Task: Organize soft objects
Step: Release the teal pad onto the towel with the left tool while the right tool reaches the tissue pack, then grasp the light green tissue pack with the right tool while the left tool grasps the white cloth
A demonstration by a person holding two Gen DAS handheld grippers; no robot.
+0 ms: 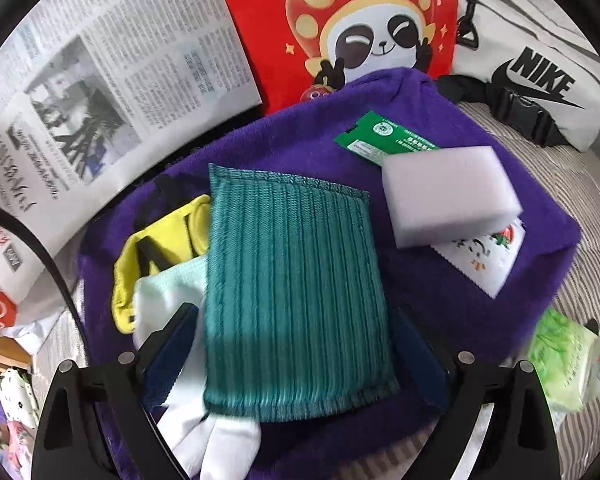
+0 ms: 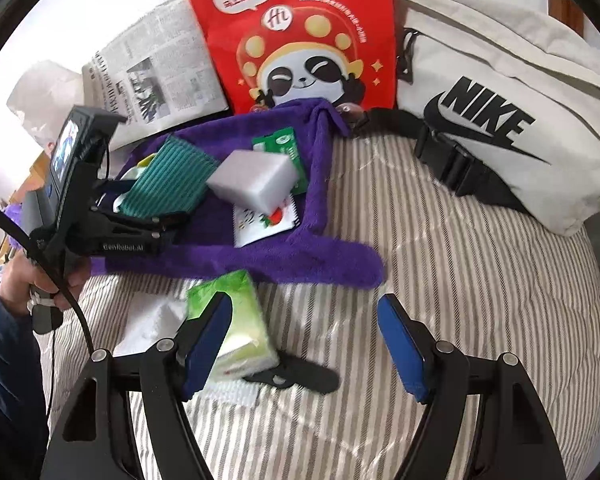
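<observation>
A purple towel [image 1: 440, 320] lies spread on the striped bed. On it are a teal ribbed cloth [image 1: 292, 292], a white sponge block [image 1: 448, 196], a yellow cloth [image 1: 156, 248], white socks [image 1: 168, 300], a green packet [image 1: 380, 140] and a white printed packet [image 1: 488, 260]. My left gripper [image 1: 296, 344] has its jaws wide on either side of the teal cloth, which lies between them; it also shows in the right wrist view [image 2: 140, 196]. My right gripper [image 2: 304, 344] is open and empty above the bed, with a green tissue pack [image 2: 236, 320] beside its left finger.
A red panda bag [image 2: 300, 40], a newspaper [image 1: 100, 80] and a white Nike waist bag [image 2: 500, 120] lie behind the towel. A black clip [image 2: 300, 376] lies on the striped sheet [image 2: 460, 260]. Clutter sits at the left edge of the bed.
</observation>
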